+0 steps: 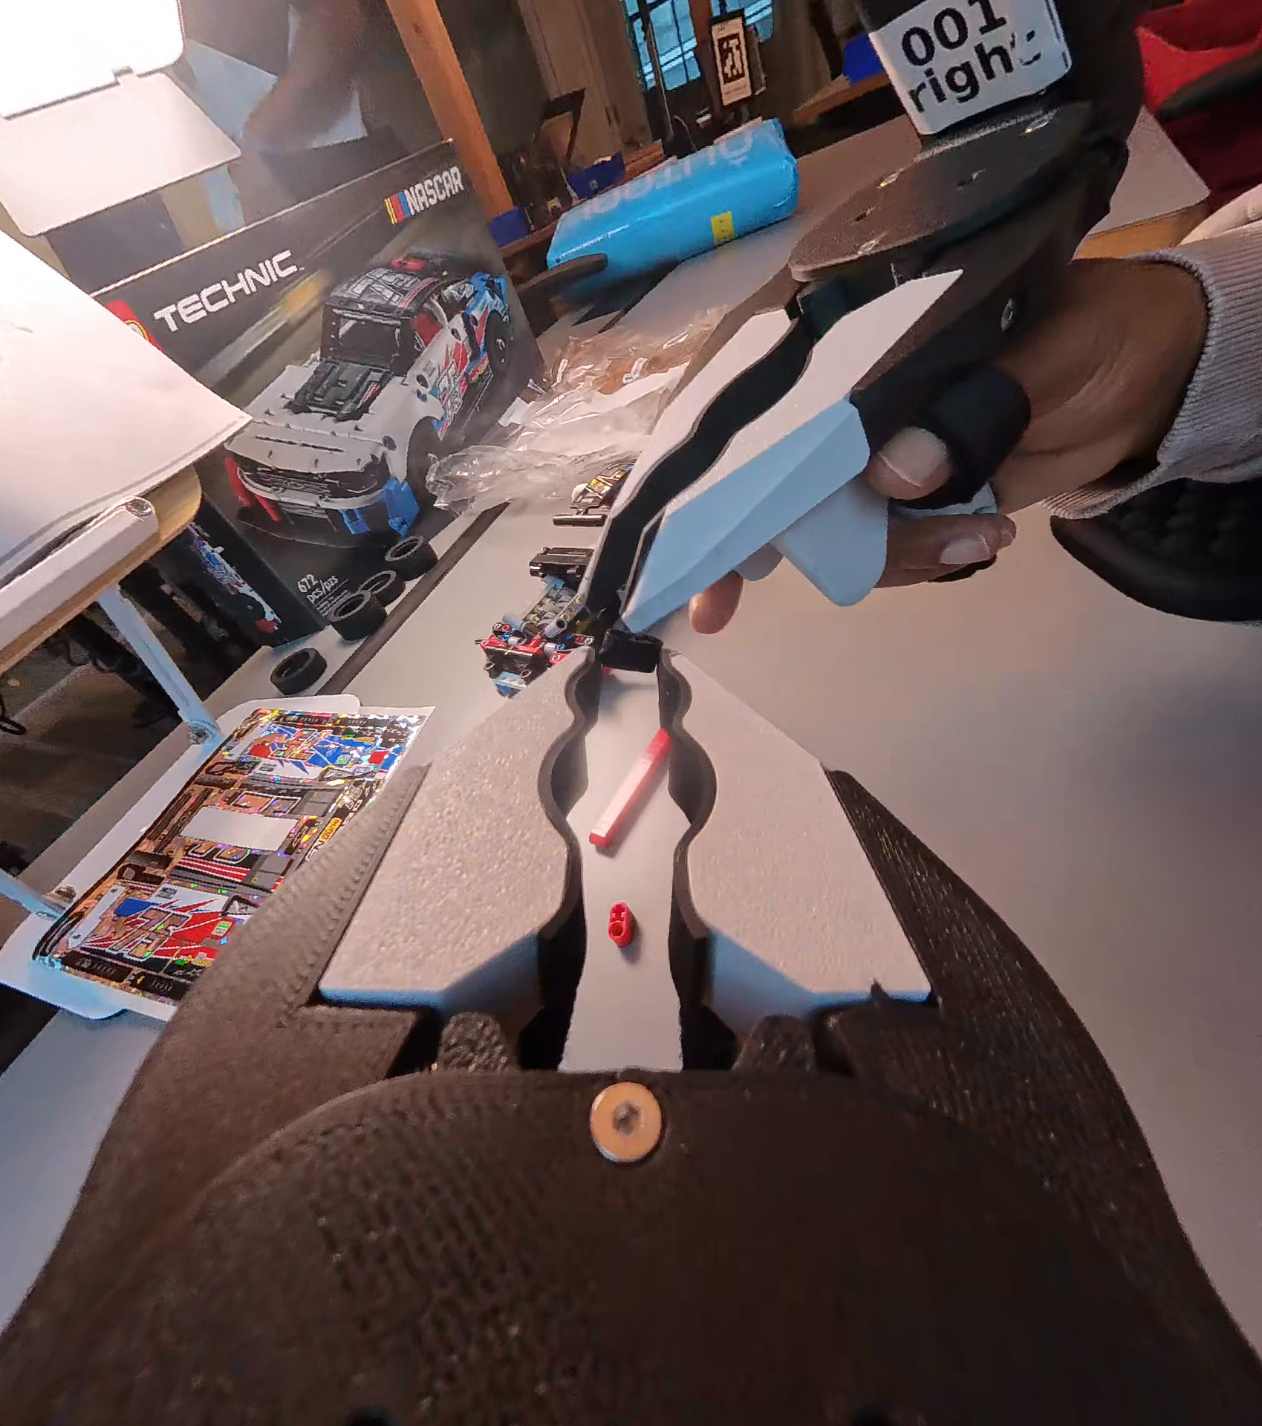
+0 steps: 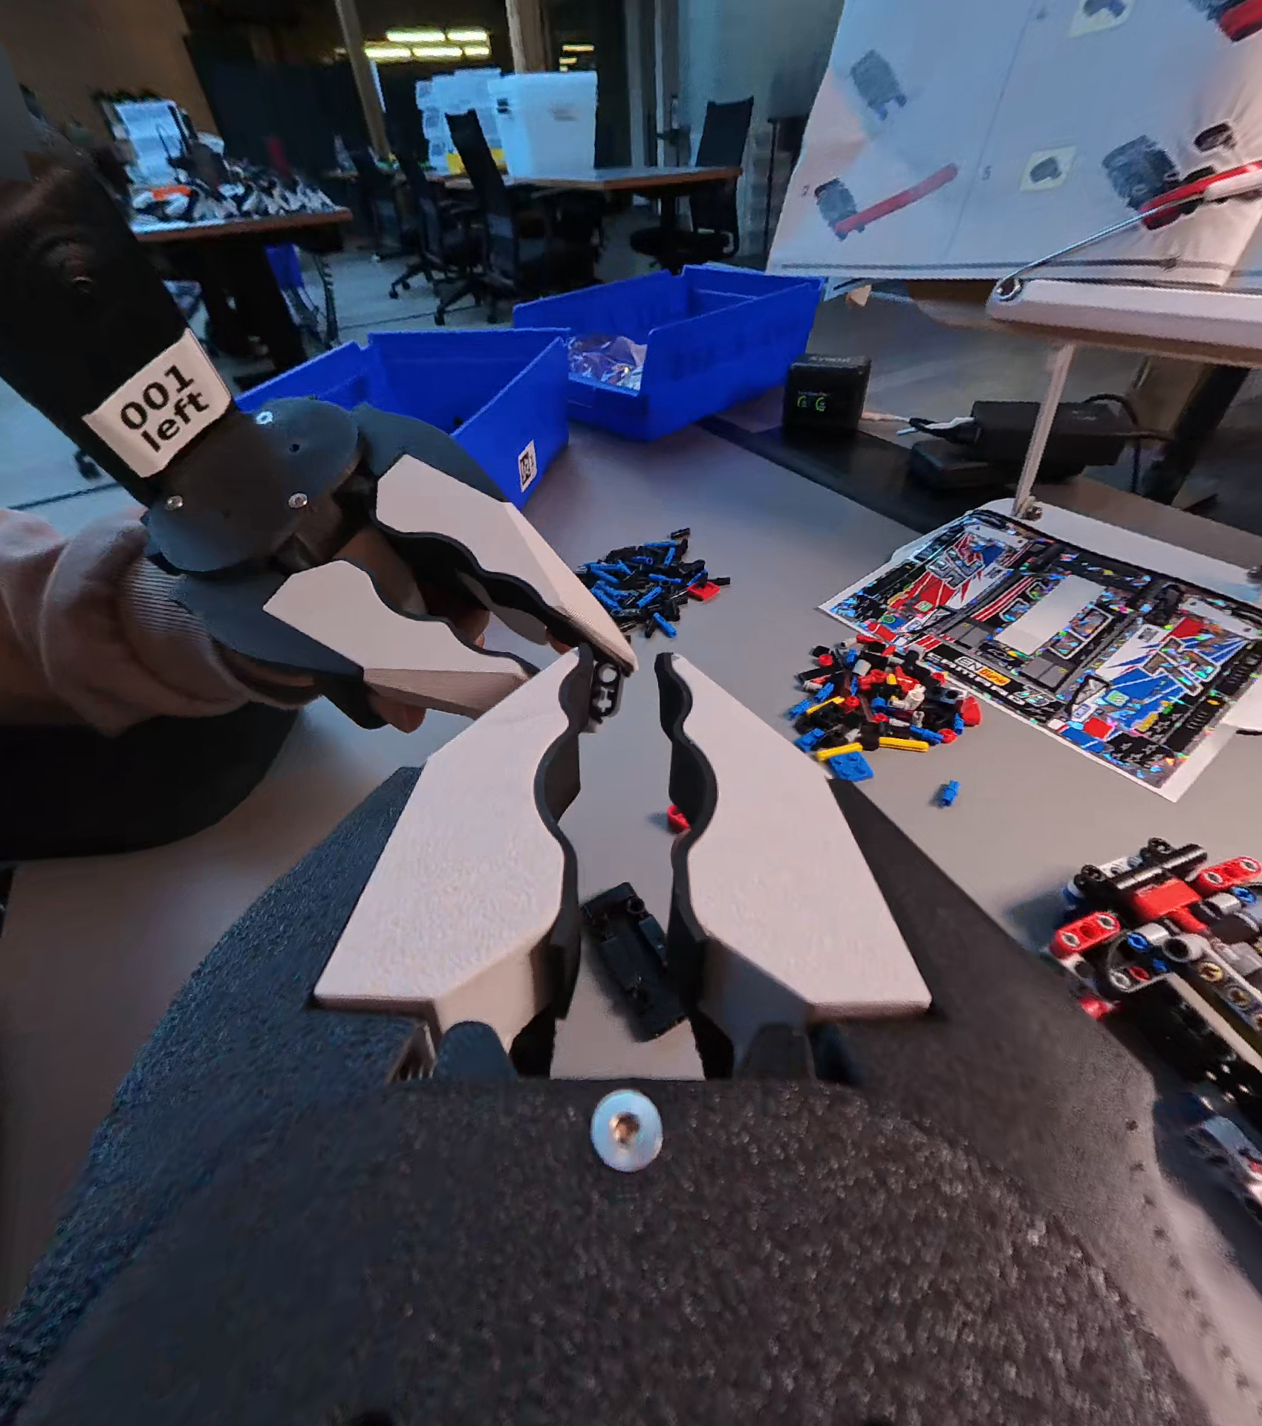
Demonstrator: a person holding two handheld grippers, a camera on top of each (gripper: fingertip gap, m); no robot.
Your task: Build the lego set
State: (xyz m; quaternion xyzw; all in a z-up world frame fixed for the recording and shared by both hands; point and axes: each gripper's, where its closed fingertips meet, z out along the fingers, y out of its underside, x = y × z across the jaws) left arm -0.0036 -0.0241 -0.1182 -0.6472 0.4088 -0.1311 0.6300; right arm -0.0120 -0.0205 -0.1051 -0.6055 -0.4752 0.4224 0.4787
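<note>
The two claws meet tip to tip above the grey worktop (image 1: 998, 849), with a small black piece (image 1: 627, 648) between them. In the left wrist view the left claw (image 1: 626, 656) pinches that piece at its very tips, and the right claw (image 1: 616, 613) comes down on it from above. The right wrist view shows the same black piece (image 2: 607, 689) lying against the right claw's (image 2: 624, 667) left finger, while its right finger stands apart with a clear gap, so that claw is open; the left claw (image 2: 597, 656) clamps the piece from the side.

Only the left wrist view shows a red axle (image 1: 631, 787) and a small red connector (image 1: 621, 922) lying on the worktop between the left claw's fingers, and the set's box (image 1: 319, 370) standing at the far edge with loose black tyres (image 1: 357, 613) before it.

Only the right wrist view shows a longer black part (image 2: 631, 964) on the worktop between its own fingers, a mixed pile of bricks (image 2: 882, 702), a pile of blue and black pins (image 2: 651, 579) and blue bins (image 2: 612, 370) toward the far edge.

Both views show the glittering sticker sheet (image 2: 1060, 648) and the half-built chassis (image 2: 1191, 949), which sits near the right edge in the right wrist view.
</note>
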